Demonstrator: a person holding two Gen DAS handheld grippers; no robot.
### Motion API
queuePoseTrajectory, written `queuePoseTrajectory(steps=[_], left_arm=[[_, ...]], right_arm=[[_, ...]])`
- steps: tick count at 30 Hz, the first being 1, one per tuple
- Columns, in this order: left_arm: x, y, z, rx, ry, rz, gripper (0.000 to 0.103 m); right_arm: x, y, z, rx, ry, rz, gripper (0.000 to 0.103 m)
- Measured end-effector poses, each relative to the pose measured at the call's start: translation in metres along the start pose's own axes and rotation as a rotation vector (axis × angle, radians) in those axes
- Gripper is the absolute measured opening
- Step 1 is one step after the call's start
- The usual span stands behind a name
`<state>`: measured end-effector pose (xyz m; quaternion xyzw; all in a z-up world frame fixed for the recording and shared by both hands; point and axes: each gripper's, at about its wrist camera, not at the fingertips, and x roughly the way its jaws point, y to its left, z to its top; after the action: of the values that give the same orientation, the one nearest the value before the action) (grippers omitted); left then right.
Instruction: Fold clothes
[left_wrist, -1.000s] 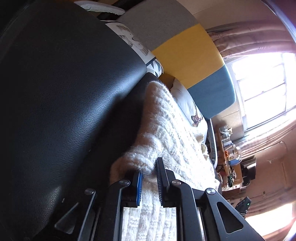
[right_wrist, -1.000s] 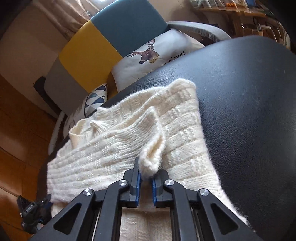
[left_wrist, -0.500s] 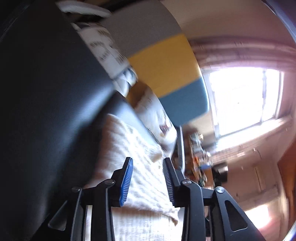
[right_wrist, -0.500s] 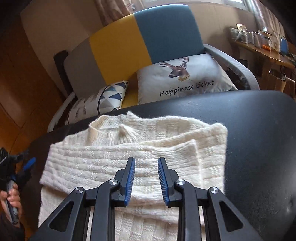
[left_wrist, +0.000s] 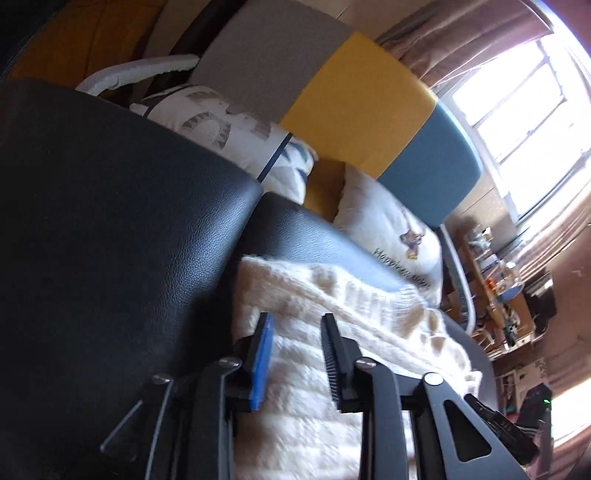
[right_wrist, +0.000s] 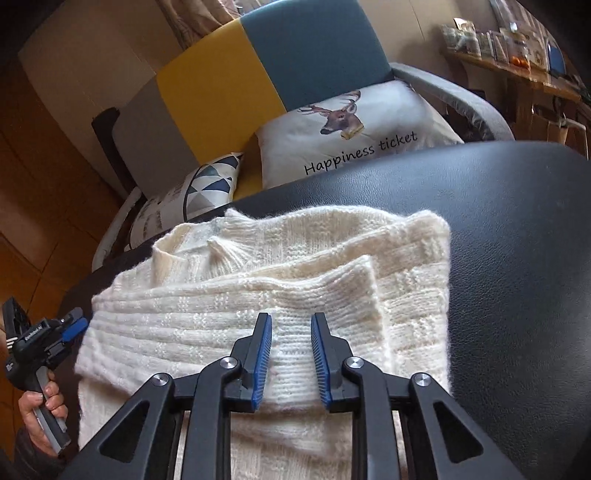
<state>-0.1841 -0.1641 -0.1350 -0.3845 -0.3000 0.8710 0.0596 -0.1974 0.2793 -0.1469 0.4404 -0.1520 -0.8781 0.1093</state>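
A cream knitted sweater (right_wrist: 280, 295) lies on a black leather surface (right_wrist: 517, 258), with a folded band laid across its middle and the collar at the far side. My right gripper (right_wrist: 291, 321) is open and empty, just above the folded band. In the left wrist view the sweater (left_wrist: 332, 332) lies ahead and my left gripper (left_wrist: 295, 321) is open and empty over its near edge. The left gripper also shows in the right wrist view (right_wrist: 74, 321), held in a hand off the sweater's left edge.
A grey, yellow and blue sofa back (right_wrist: 258, 74) stands behind the black surface, with a deer cushion (right_wrist: 351, 136) and a triangle-pattern cushion (right_wrist: 210, 184). A cluttered wooden shelf (right_wrist: 517, 55) is at the far right. A bright window (left_wrist: 517, 110) is on the right.
Both grippers have let go of the sweater folds they pinched and opened. The folded part now lies flat across the sweater, and both grippers have drawn back.
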Motion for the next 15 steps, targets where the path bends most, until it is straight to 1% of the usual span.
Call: queuePoseTrajectory(steps=[1, 2, 5, 7, 10, 13, 15], left_arm=[[-0.007, -0.002, -0.006, 0.019, -0.007, -0.007, 0.047], [-0.014, -0.004, -0.013, 0.039, -0.013, -0.012, 0.048], [-0.023, -0.011, -0.033, 0.128, -0.001, 0.009, 0.048], [-0.017, -0.012, -0.043, 0.171, 0.018, 0.068, 0.048], [-0.007, -0.011, -0.051, 0.22, 0.022, 0.107, 0.047], [-0.001, -0.014, -0.051, 0.248, 0.027, 0.141, 0.047], [-0.004, -0.014, -0.047, 0.23, 0.045, 0.156, 0.049]], right_arm=[[-0.005, 0.004, -0.004, -0.025, 0.0, 0.0, 0.022], [-0.009, 0.007, -0.007, -0.049, 0.001, 0.001, 0.022], [-0.011, 0.012, -0.018, -0.105, 0.012, -0.04, 0.022], [-0.008, 0.011, -0.022, -0.113, 0.017, -0.055, 0.022], [-0.002, 0.01, -0.029, -0.124, 0.024, -0.076, 0.022], [0.004, 0.009, -0.036, -0.135, 0.031, -0.097, 0.022], [-0.003, 0.006, -0.034, -0.078, 0.063, -0.074, 0.023]])
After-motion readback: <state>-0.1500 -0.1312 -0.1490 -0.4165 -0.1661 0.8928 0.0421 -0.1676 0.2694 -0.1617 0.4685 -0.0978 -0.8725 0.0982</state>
